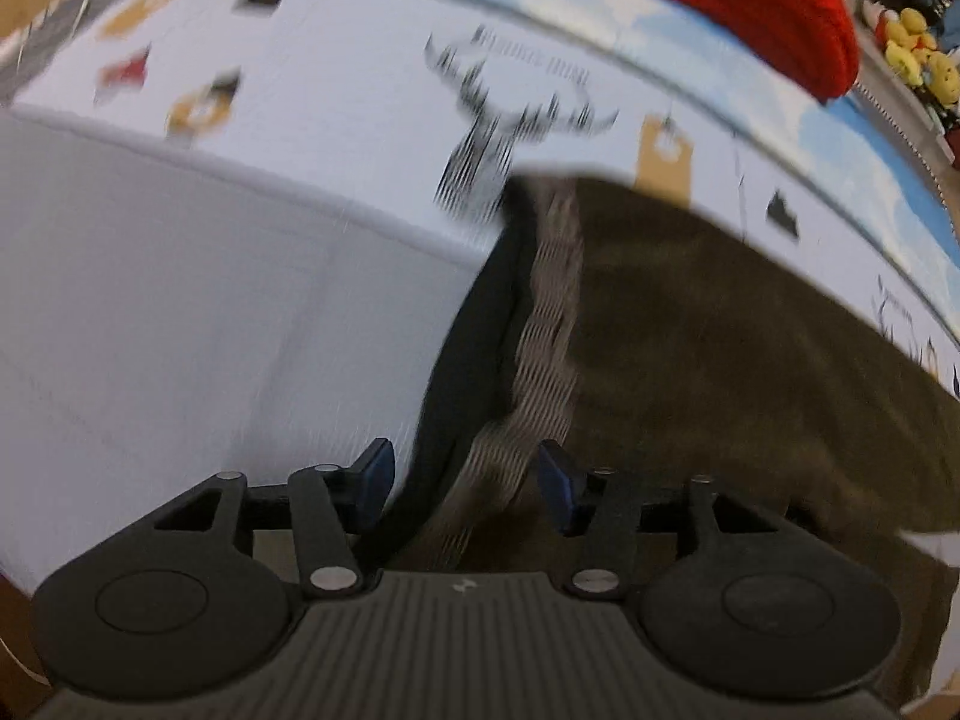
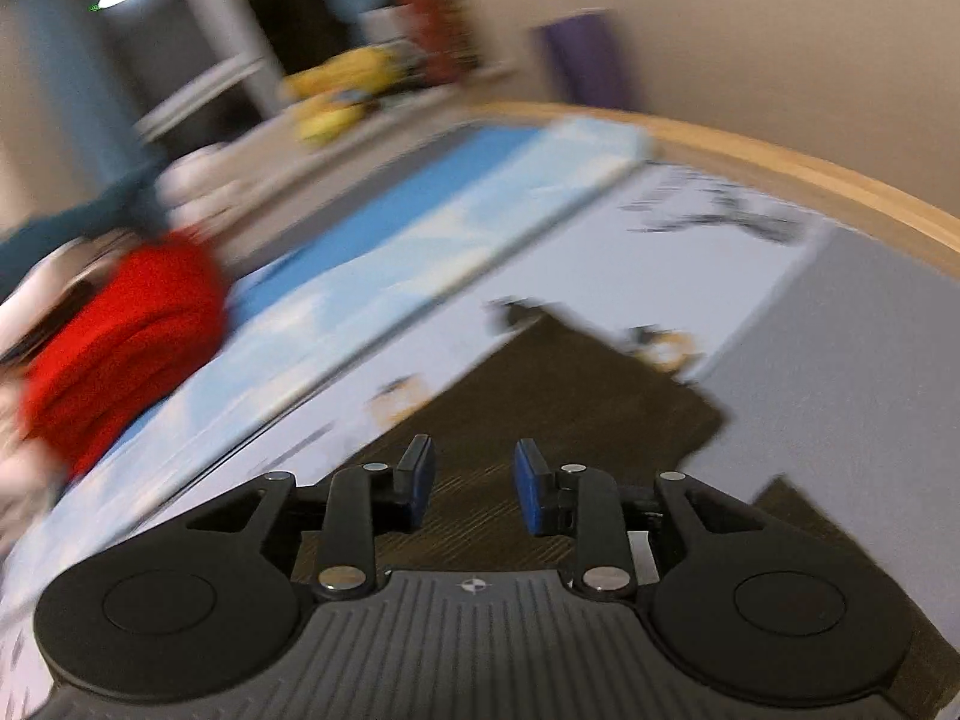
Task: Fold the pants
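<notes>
Left tongs: jaws apart, nothing pinched; striped band of the pants runs between them.
Right tongs: jaws apart, over the pants, contact unclear.
Pants: dark olive, flat on printed sheet, near edge cut off by both frames.
Red garment: beyond the pants, on blue strip.
Blur: heavy in both; sheet prints unreadable.
Right view only: wood rim past the pants, yellow clutter behind, unidentifiable.
</notes>
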